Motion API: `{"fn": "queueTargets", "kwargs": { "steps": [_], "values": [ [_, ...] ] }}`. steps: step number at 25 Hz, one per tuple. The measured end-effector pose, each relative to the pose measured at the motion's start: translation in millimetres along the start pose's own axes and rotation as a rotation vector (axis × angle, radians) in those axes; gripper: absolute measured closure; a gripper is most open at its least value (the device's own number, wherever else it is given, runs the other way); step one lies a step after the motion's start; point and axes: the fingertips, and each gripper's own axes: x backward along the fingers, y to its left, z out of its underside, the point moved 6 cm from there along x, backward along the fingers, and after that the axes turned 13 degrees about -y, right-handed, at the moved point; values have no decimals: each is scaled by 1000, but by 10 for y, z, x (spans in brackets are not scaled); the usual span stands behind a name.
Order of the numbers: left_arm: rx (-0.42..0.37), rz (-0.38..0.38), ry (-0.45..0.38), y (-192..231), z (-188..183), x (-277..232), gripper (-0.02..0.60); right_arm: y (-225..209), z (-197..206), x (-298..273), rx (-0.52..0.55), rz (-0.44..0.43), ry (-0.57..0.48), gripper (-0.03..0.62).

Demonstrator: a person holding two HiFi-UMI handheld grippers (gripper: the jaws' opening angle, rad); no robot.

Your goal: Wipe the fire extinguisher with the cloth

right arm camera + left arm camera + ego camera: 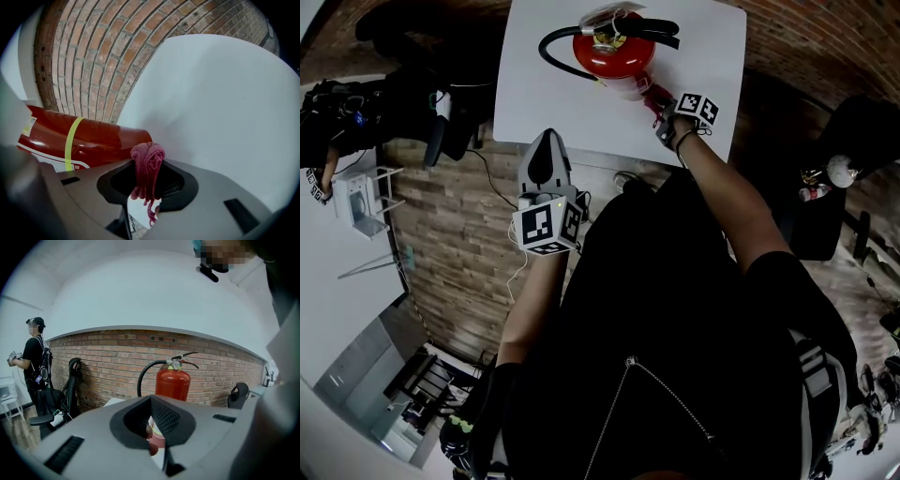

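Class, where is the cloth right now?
In the right gripper view, the cloth is pinched in the right gripper, beside the extinguisher, over the white table.

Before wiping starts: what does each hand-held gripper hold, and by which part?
The right hand-held gripper pinches the red cloth at a bunched fold, ends hanging; the left hand-held gripper holds nothing.

The white tabletop [534, 103] lies bare left and far right of the upright red steel fire extinguisher [614, 52], so there is open passage on both sides. Its black rubber hose [542, 45] loops out leftward and narrows that side. The right gripper [657, 101], clamped on a dark red knitted cloth [146, 166], fills the near-right flank. What seems to be a black chair [853, 141] crowds the table's right edge.
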Motion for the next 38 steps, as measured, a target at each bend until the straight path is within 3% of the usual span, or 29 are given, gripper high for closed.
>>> {"fn": "queueTargets", "kwargs": {
  "steps": [17, 38],
  "values": [
    [12, 10, -13, -88, -2, -48, 574, 209, -55, 155, -38, -29, -9, 473],
    [58, 40, -55, -275, -66, -162, 574, 820, -195, 629, -59, -103, -28, 473]
  ]
}}
